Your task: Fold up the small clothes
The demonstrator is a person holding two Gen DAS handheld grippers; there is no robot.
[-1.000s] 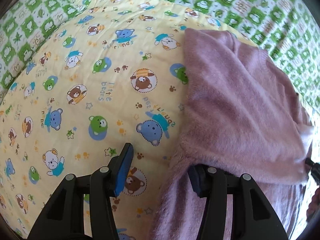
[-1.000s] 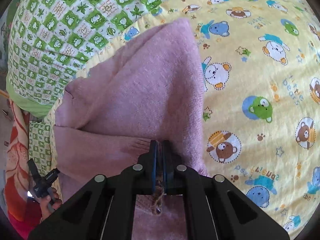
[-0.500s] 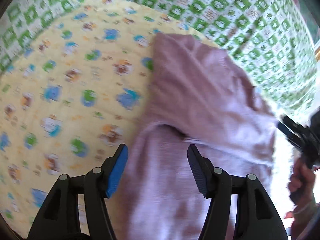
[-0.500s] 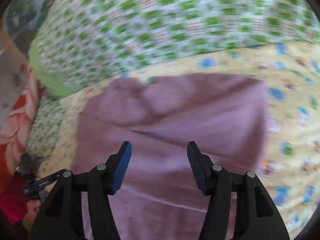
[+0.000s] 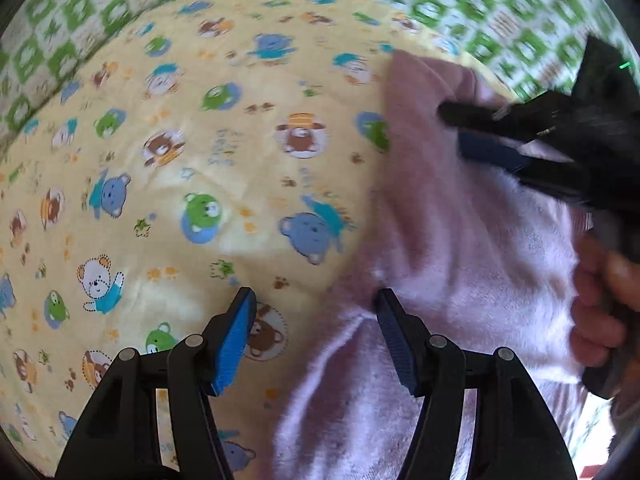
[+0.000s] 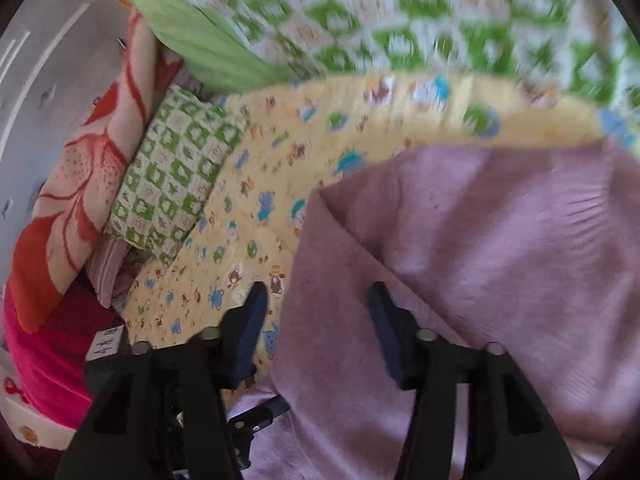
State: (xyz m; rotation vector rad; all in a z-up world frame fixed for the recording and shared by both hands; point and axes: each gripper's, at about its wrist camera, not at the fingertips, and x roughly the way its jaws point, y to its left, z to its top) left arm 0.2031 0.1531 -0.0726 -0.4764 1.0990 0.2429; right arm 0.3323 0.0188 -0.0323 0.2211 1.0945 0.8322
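Lilac fleece fills the right half of both views: this is the small garment (image 5: 460,240), lying folded on a yellow sheet (image 5: 200,160) printed with cartoon bears. We hold a black two-finger gripper in each hand.

From the left wrist camera, our left gripper (image 5: 316,320) has its blue-padded fingers spread wide and holds nothing. Its left finger sits over the bare sheet, its right finger at the garment's left edge, beside a small pucker in the cloth. Whether that finger touches the fleece we cannot tell. Farther off, at the upper right, our right gripper (image 5: 464,132) reaches in over the garment's far corner, and the right hand (image 5: 600,300) that grips its handle shows at the right edge.

From the right wrist camera, the right gripper (image 6: 316,300) is also spread apart and empty, straddling the garment's left edge, one finger over the sheet and one over the fleece (image 6: 480,260). A diagonal fold line runs across the cloth.

Beyond the sheet lies a green and white checked quilt (image 6: 440,12). To the left are a matching checked pillow (image 6: 172,176) and an orange patterned blanket (image 6: 80,160).
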